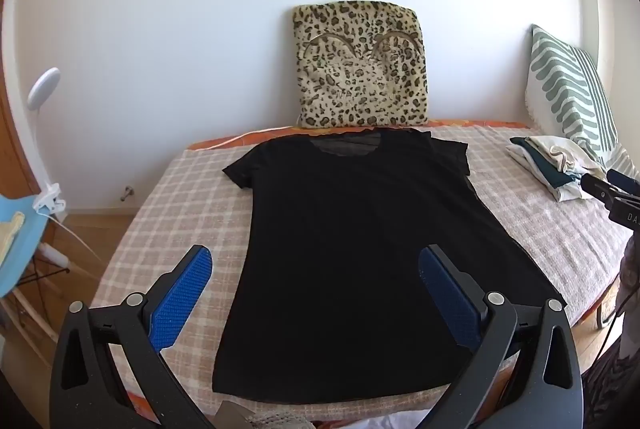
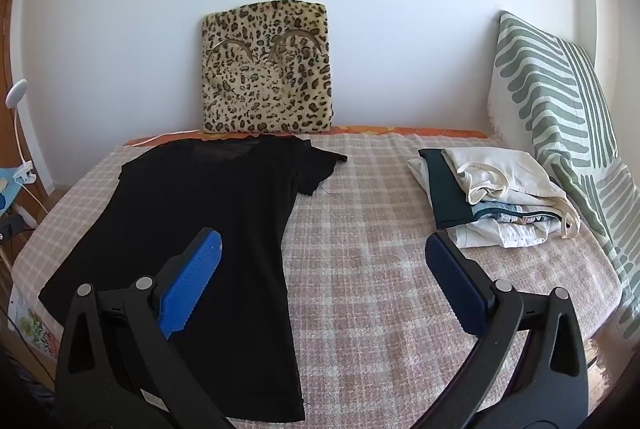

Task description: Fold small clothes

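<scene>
A black T-shirt [image 1: 352, 237] lies spread flat on the checked bedspread [image 1: 172, 197], neck toward the wall, hem toward me. It also shows in the right wrist view [image 2: 200, 229], on the left. My left gripper [image 1: 316, 265] is open and empty above the shirt's lower half. My right gripper [image 2: 324, 249] is open and empty, over the shirt's right edge and the bare bedspread [image 2: 380, 289]. Part of the right gripper shows at the right edge of the left wrist view [image 1: 616, 193].
A pile of folded clothes [image 2: 488, 197] lies on the bed's right side, also in the left wrist view [image 1: 552, 165]. A leopard cushion [image 1: 360, 65] leans on the wall. A green striped pillow [image 2: 560, 109] stands at the right. A clip lamp [image 1: 44, 133] stands left.
</scene>
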`<move>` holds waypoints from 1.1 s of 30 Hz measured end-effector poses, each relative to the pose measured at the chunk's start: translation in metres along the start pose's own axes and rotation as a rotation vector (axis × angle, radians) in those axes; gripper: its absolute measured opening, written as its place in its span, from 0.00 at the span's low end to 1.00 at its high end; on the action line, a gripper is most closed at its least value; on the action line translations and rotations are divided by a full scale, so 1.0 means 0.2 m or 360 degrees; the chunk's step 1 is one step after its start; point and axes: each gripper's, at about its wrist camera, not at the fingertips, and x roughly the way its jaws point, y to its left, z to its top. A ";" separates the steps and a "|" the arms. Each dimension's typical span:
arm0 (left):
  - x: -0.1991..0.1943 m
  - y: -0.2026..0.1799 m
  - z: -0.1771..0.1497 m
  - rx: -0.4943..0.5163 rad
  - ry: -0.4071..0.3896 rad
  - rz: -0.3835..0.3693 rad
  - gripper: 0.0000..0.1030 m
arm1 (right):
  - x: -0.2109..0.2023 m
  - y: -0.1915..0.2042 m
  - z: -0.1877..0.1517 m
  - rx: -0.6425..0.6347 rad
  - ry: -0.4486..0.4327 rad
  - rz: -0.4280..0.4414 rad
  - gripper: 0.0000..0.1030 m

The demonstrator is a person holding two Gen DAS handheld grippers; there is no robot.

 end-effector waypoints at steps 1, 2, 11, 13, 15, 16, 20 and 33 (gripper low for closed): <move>0.00 0.00 0.00 0.0001 0.0004 -0.0004 1.00 | 0.00 0.00 0.00 0.0002 0.0002 0.0003 1.00; 0.00 0.00 0.00 -0.0013 -0.0012 -0.0002 1.00 | 0.00 0.01 0.00 0.0003 0.0004 0.0003 1.00; -0.02 0.01 0.04 0.0010 -0.0024 0.0018 1.00 | 0.00 0.05 0.01 0.0008 0.0011 -0.0008 1.00; -0.02 0.01 0.05 0.0005 -0.0027 0.0018 1.00 | -0.01 0.04 0.02 0.0002 -0.0004 0.0001 1.00; -0.02 0.01 0.03 -0.0007 -0.0034 0.0018 1.00 | -0.01 0.04 0.02 0.0003 -0.0003 0.0000 1.00; -0.03 0.01 0.01 -0.0015 -0.0038 0.0018 1.00 | -0.01 0.04 0.02 0.0004 -0.0004 0.0000 1.00; -0.03 0.01 0.01 -0.0014 -0.0044 0.0019 1.00 | -0.02 0.04 0.02 0.0004 -0.0005 0.0000 1.00; -0.04 0.03 0.02 -0.0043 -0.0051 0.0003 1.00 | -0.03 0.02 0.02 0.0000 -0.0003 -0.0028 1.00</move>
